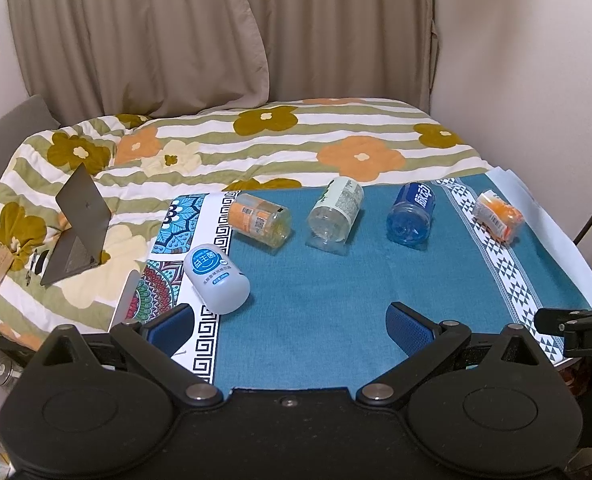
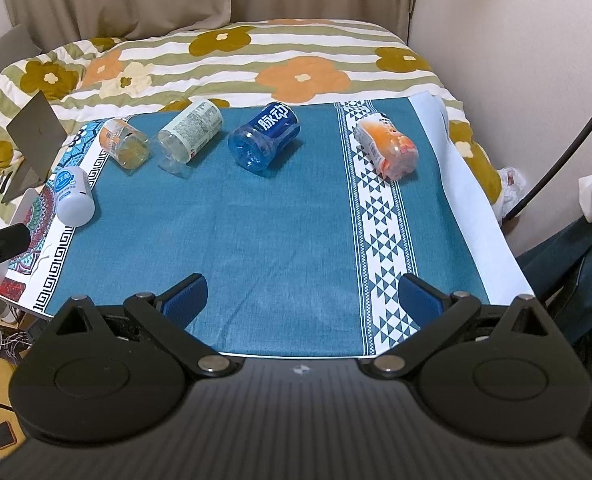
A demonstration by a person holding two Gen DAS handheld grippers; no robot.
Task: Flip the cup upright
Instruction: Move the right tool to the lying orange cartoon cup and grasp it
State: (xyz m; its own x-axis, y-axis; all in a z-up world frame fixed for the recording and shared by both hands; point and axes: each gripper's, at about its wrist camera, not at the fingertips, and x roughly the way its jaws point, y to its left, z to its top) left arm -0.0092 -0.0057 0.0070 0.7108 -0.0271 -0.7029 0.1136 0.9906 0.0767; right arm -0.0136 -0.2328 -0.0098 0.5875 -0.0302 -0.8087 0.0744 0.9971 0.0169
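Several cut-bottle cups lie on their sides on the teal tablecloth (image 1: 316, 312). From left: a white-blue cup (image 1: 217, 279) (image 2: 73, 197), an orange-labelled clear cup (image 1: 260, 219) (image 2: 124, 142), a green-white labelled clear cup (image 1: 335, 212) (image 2: 189, 135), a blue cup (image 1: 411, 215) (image 2: 264, 140), and an orange-white cup (image 1: 498, 216) (image 2: 388, 147). My left gripper (image 1: 289, 330) is open and empty, near the table's front left, close to the white-blue cup. My right gripper (image 2: 302, 300) is open and empty at the front edge.
A flowered quilt (image 1: 255, 140) covers the bed behind the table. An open laptop (image 1: 77, 228) lies on it at the left. Curtains (image 1: 215, 32) and a wall stand behind. The right gripper's body (image 1: 576, 330) shows at the right edge.
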